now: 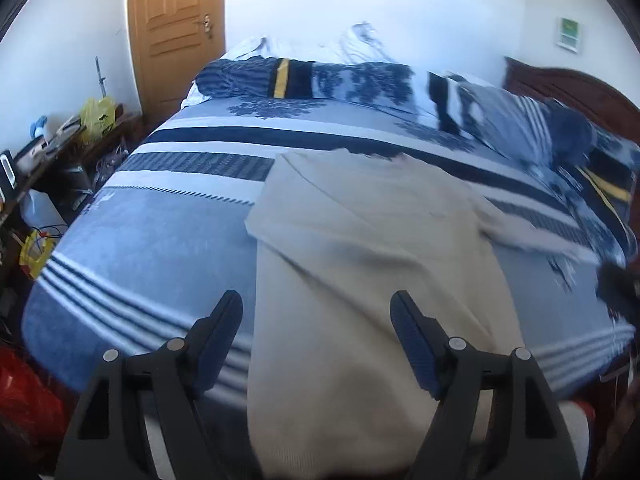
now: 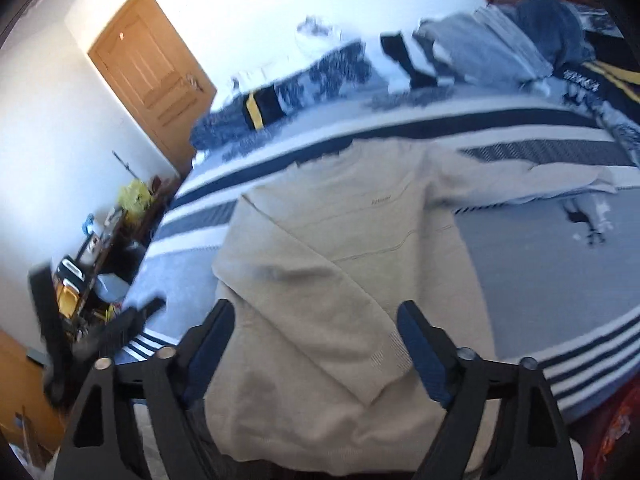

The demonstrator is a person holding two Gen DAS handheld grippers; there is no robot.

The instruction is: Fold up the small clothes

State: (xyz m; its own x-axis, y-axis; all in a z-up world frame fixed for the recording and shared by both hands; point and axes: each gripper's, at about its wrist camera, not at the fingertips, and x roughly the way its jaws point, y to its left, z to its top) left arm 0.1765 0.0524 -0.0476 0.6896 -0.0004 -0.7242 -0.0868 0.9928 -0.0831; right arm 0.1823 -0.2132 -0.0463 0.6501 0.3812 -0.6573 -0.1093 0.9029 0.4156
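A beige knit sweater [image 1: 360, 240] [image 2: 340, 240] lies flat on the blue striped bedspread [image 1: 140, 240] [image 2: 540, 264], neck towards the far side. One sleeve [image 2: 320, 292] is folded slantwise across its body. The other sleeve [image 1: 520, 228] [image 2: 540, 180] stretches out to the right. My left gripper [image 1: 316, 304] hovers open above the sweater's lower part, nothing between its fingers. My right gripper [image 2: 316, 310] is also open above the lower body and the folded cuff, touching nothing. The hem is hidden under the grippers.
A rolled duvet [image 1: 300, 76] and pillows [image 1: 512, 120] lie along the bed's far side, by a dark wooden headboard [image 1: 568, 88] at the right. A cluttered side table [image 1: 60, 144] and a wooden door [image 1: 176, 28] stand at the left. A red bag [image 1: 28, 408] sits low left.
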